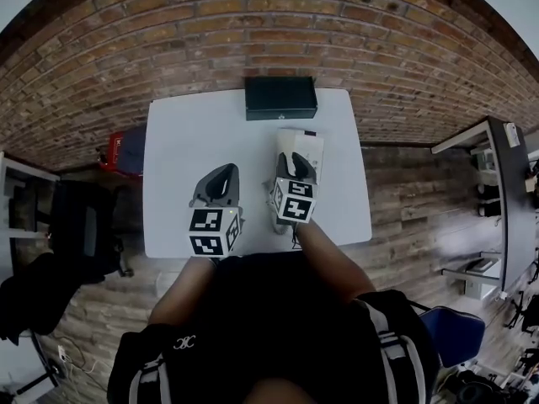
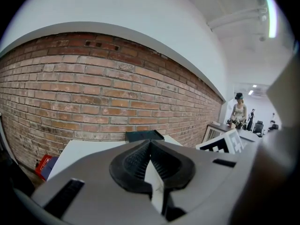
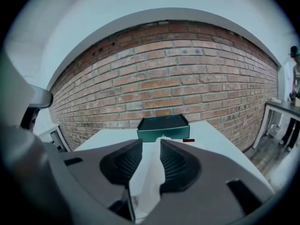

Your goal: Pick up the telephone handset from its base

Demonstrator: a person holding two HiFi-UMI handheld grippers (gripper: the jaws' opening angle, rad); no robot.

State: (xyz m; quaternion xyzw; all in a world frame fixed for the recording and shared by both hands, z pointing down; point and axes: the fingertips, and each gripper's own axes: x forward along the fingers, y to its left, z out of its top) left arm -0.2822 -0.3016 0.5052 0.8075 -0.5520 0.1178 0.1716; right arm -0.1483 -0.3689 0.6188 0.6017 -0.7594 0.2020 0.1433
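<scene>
The left gripper [image 1: 226,172] hovers over the near left part of the white counter [image 1: 181,133], its jaws clenched together on nothing. To its right, the right gripper [image 1: 295,165] is over the near end of the telephone handset [image 1: 287,145], which lies on its base [image 1: 311,147]. Its jaws stand partly apart, and the pale handset shows low in the gap, unpressed. A dark box [image 1: 280,98] sits at the far edge.

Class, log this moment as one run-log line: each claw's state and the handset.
left claw: shut, empty | right claw: open, over handset | handset: on base, ungripped
</scene>
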